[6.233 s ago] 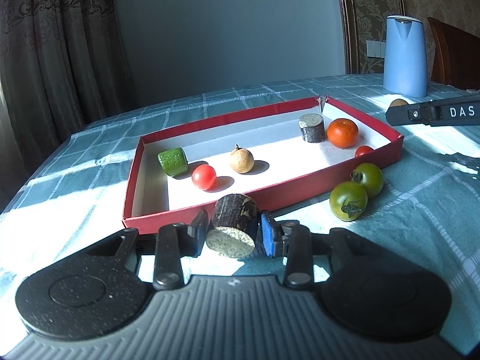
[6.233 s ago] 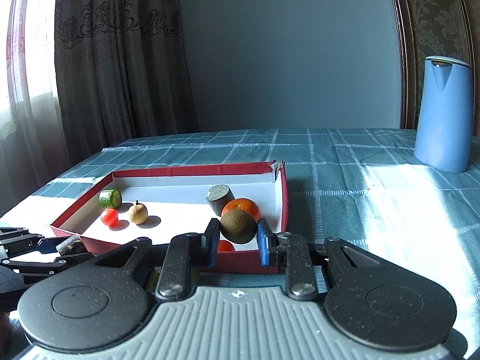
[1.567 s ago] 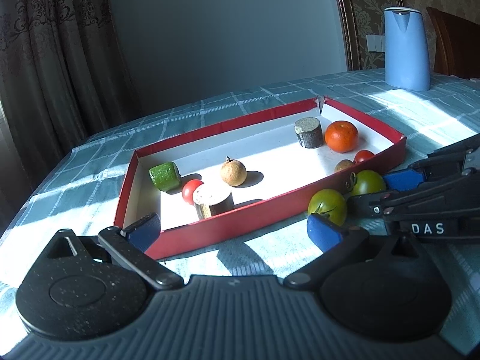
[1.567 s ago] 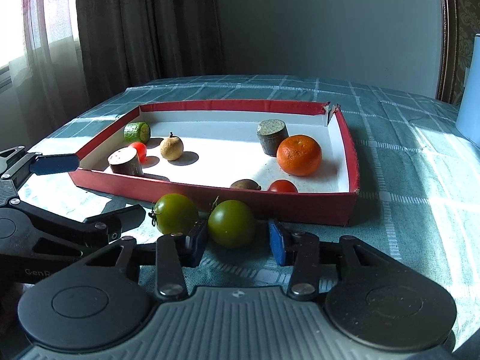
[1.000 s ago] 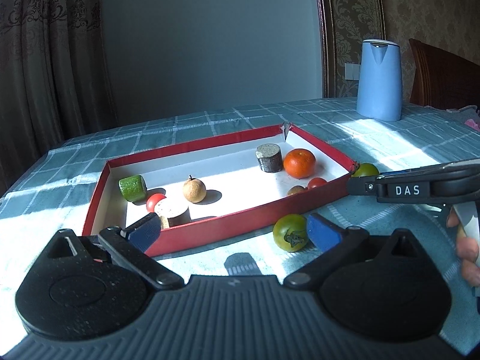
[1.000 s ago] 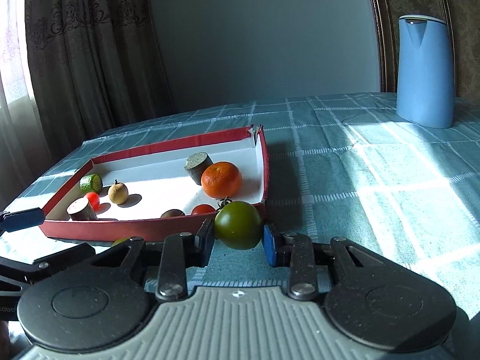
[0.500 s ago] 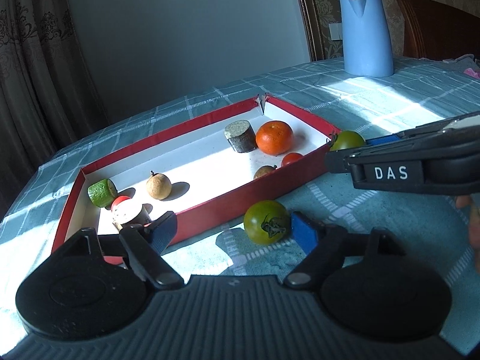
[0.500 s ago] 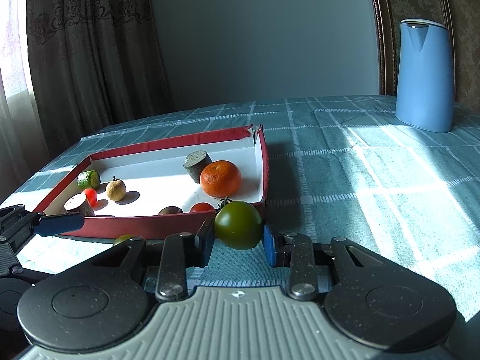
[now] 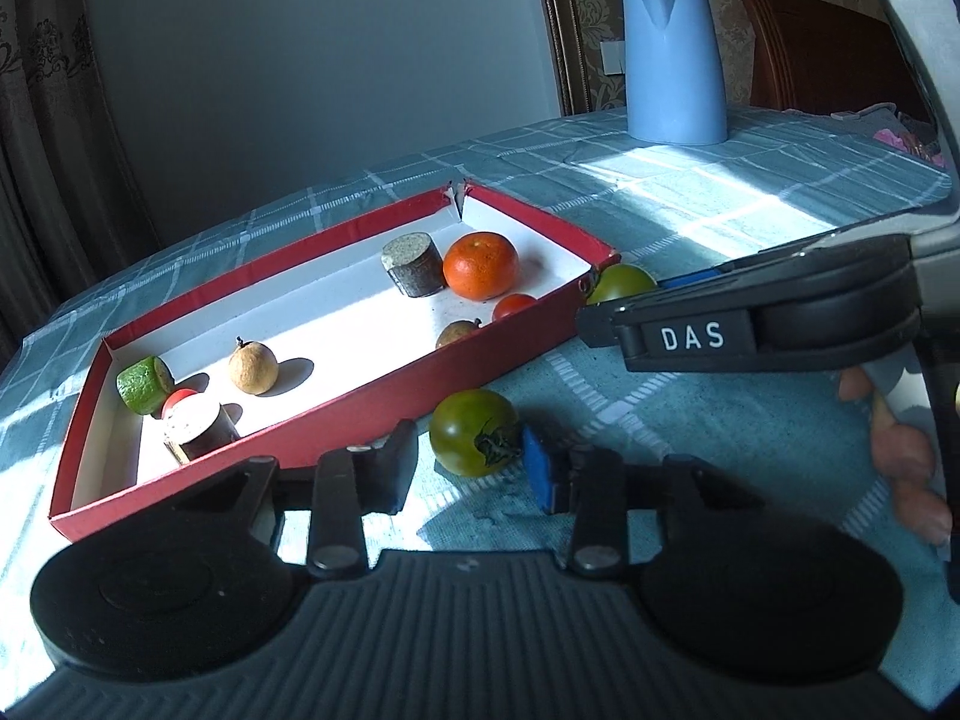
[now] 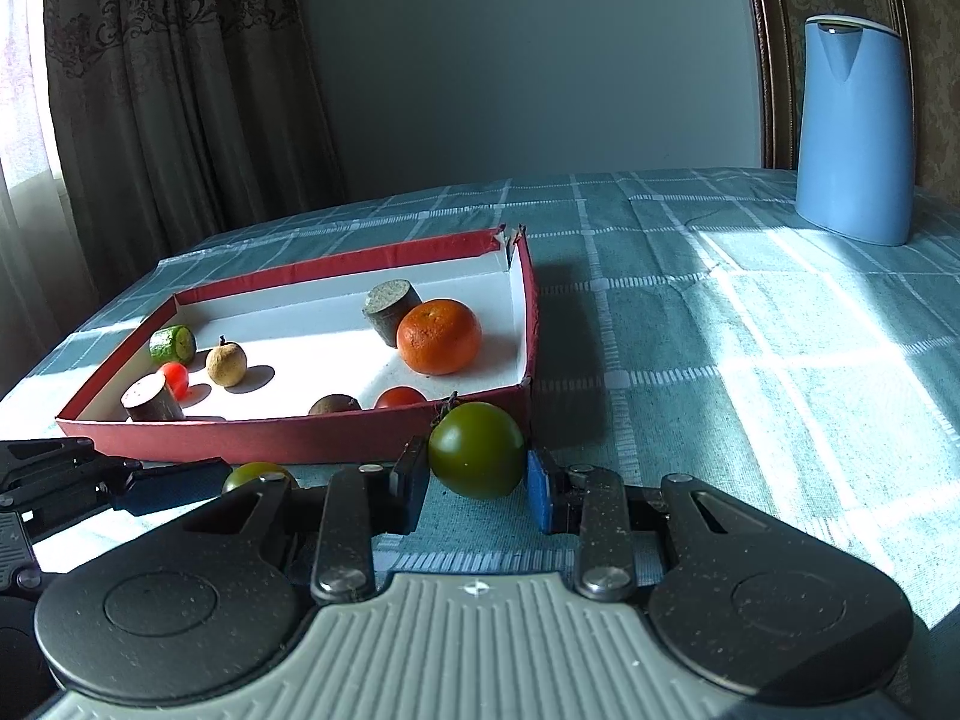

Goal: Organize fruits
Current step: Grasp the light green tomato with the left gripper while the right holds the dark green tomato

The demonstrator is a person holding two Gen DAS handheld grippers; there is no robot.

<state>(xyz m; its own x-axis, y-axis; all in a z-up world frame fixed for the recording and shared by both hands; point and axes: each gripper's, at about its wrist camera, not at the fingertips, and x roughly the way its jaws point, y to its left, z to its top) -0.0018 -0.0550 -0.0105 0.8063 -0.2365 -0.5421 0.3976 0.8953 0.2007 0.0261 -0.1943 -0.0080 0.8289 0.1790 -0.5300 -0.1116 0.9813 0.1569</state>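
Note:
A green tomato [image 9: 474, 432] lies on the checked cloth just in front of the red box [image 9: 480, 354]. It sits between the jaws of my left gripper [image 9: 471, 471], which are closing; the blue pad is at its right side and a thin gap shows at the black pad. My right gripper [image 10: 477, 483] is shut on a second green tomato [image 10: 477, 450], held by the box's near right corner. The box holds a mandarin [image 9: 480, 264], two brown cylinders, a beige longan [image 9: 253, 366], a green chunk [image 9: 141, 384], red cherry tomatoes and a small brown fruit.
A blue kettle [image 10: 852, 132] stands at the far right of the table. The right gripper's body [image 9: 750, 324] and a person's fingers [image 9: 900, 450] fill the right side of the left wrist view. A wooden chair [image 9: 822, 54] stands behind the table.
The left gripper moved in on the green tomato on the cloth and its jaws narrowed from wide open to nearly around it. The right gripper kept still with its tomato.

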